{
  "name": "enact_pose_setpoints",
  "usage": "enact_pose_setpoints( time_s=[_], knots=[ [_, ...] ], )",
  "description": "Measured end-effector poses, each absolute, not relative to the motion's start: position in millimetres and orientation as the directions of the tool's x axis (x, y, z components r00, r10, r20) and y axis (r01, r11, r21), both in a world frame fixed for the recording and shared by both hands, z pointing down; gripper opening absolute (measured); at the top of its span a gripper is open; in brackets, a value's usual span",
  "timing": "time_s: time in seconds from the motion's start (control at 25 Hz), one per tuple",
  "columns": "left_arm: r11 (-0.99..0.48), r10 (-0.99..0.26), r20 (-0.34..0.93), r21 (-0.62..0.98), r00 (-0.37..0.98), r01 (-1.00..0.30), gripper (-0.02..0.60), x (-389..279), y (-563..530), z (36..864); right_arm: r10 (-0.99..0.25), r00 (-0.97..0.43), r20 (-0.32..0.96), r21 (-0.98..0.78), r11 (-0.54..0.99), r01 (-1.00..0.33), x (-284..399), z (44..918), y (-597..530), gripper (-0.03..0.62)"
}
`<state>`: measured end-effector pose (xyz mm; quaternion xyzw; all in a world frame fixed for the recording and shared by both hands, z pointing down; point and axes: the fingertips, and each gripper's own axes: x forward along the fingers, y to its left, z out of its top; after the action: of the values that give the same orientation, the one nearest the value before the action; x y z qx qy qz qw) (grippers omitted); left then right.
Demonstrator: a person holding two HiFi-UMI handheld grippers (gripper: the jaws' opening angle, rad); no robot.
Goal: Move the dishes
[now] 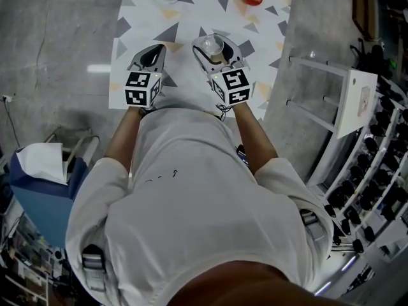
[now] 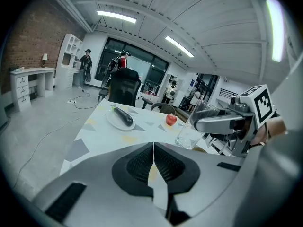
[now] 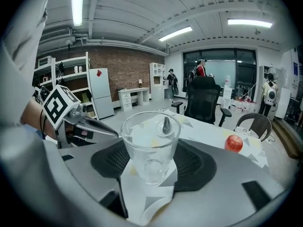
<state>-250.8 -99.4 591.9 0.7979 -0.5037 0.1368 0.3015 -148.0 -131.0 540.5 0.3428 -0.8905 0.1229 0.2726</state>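
Glass (image 3: 150, 145) stands upright between our right fingers (image 3: 200, 167), which grip its sides. Left fingers (image 2: 137, 167) are closed on nothing. Plate (image 2: 111, 121) lies ahead at the surface's (image 1: 191, 24) far end, left of centre, so our left hand is nearer.

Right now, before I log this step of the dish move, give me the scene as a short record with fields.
left gripper: jaws together, nothing between them
right gripper: closed on the glass
glass: clear, upright, looks empty
plate: far end of the table, holding a dark eggplant
apple: red, on the table, apart from the plate
table: white top with triangle pattern
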Motion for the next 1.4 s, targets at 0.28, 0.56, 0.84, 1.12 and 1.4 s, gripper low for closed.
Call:
enact_pose_setpoints(
  time_s=[0.28, 0.56, 0.84, 1.12, 1.4],
  knots=[
    [-0.337, -0.694, 0.533, 0.353, 0.484, -0.873, 0.021, -268.5, -104.7, 605.1, -0.546, -0.584, 0.601, -0.042, 0.708, -0.705, -166.1, 563.0, -136.8, 0.275],
    [-0.353, -0.668, 0.548, 0.361, 0.503, -0.863, 0.021, -283.2, -104.9, 616.9, -0.530, -0.561, 0.636, -0.060, 0.691, -0.720, -184.4, 590.7, -140.3, 0.275],
    [-0.363, -0.639, 0.569, 0.369, 0.517, -0.855, 0.021, -293.5, -99.7, 629.3, -0.511, -0.536, 0.672, -0.060, 0.684, -0.727, -198.4, 615.2, -139.6, 0.275],
    [-0.376, -0.617, 0.582, 0.375, 0.531, -0.847, 0.021, -293.7, -97.8, 634.3, -0.483, -0.508, 0.713, -0.063, 0.677, -0.733, -200.1, 633.9, -134.8, 0.275],
    [-0.390, -0.605, 0.586, 0.372, 0.539, -0.842, 0.021, -287.4, -96.4, 633.4, -0.485, -0.489, 0.725, -0.044, 0.677, -0.735, -199.5, 639.6, -130.1, 0.275]
  ],
)
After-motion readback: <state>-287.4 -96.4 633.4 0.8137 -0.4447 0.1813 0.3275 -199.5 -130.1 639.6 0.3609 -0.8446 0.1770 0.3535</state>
